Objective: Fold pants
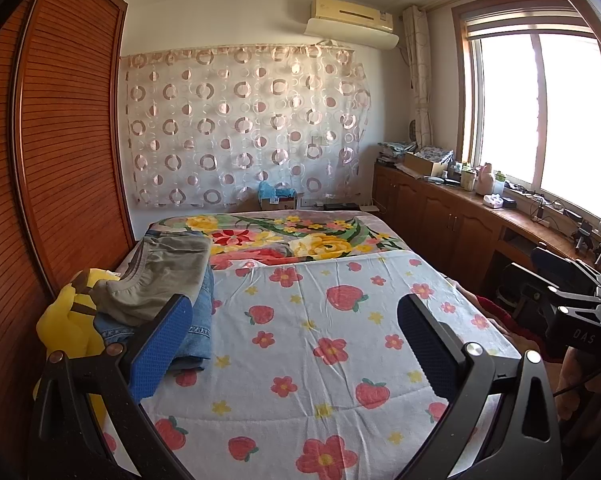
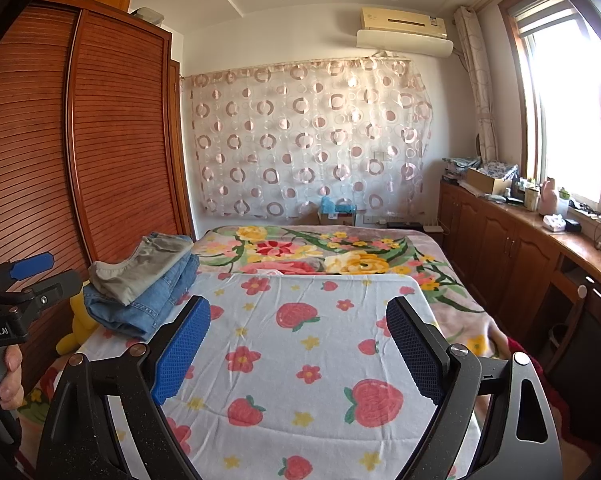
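Note:
Folded grey-green pants (image 1: 160, 276) lie on top of folded blue jeans (image 1: 198, 320) at the left edge of the bed; the stack also shows in the right wrist view, pants (image 2: 140, 266) over jeans (image 2: 148, 300). My left gripper (image 1: 294, 332) is open and empty above the strawberry-print sheet (image 1: 320, 320), right of the stack. My right gripper (image 2: 298, 344) is open and empty over the same sheet (image 2: 300, 344). The left gripper's body (image 2: 16, 292) shows at the left of the right wrist view, and the right gripper's body (image 1: 568, 304) at the right of the left wrist view.
A yellow plush toy (image 1: 66, 320) sits beside the stack against the wooden wardrobe (image 1: 60, 140). A flowered blanket (image 1: 300, 240) covers the bed's far half. Wooden cabinets (image 1: 440, 208) with clutter run under the window at the right.

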Motion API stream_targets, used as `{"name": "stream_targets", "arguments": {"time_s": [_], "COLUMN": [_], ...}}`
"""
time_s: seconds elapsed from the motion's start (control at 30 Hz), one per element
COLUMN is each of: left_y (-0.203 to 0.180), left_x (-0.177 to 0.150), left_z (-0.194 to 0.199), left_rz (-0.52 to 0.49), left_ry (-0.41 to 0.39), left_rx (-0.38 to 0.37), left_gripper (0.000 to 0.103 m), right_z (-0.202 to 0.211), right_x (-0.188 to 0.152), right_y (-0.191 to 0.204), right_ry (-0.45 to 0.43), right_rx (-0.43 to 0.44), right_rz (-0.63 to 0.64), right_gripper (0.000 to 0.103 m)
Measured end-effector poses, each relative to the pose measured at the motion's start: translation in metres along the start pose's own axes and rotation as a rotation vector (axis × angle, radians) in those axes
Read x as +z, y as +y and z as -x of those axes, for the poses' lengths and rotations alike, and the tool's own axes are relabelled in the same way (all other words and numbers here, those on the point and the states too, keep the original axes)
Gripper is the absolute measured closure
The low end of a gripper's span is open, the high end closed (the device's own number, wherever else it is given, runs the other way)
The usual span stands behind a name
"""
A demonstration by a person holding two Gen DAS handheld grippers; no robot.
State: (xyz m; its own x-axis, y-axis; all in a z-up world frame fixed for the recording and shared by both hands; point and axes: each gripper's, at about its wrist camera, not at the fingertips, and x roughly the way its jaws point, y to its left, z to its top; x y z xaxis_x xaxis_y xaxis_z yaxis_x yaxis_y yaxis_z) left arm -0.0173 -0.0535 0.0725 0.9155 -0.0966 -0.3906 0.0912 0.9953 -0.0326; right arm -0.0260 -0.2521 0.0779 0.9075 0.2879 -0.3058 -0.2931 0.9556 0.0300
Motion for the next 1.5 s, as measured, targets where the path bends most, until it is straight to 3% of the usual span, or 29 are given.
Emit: {"name": "stream_targets", "arguments": {"time_s": [1.5], "left_y": [0.0034], "left_x": [-0.0030], "left_z": [0.0008], "left_rz": [-0.004], "left_ry": [-0.005], "left_rx": [0.005], "left_gripper": [0.000], "right_z": [0.0008], "right_x": [-0.0045], "right_y": [0.0048], "right_ry": [-0.007], "right_rx": [0.005], "right_rz": [-0.002], "right_gripper": [0.012]}}
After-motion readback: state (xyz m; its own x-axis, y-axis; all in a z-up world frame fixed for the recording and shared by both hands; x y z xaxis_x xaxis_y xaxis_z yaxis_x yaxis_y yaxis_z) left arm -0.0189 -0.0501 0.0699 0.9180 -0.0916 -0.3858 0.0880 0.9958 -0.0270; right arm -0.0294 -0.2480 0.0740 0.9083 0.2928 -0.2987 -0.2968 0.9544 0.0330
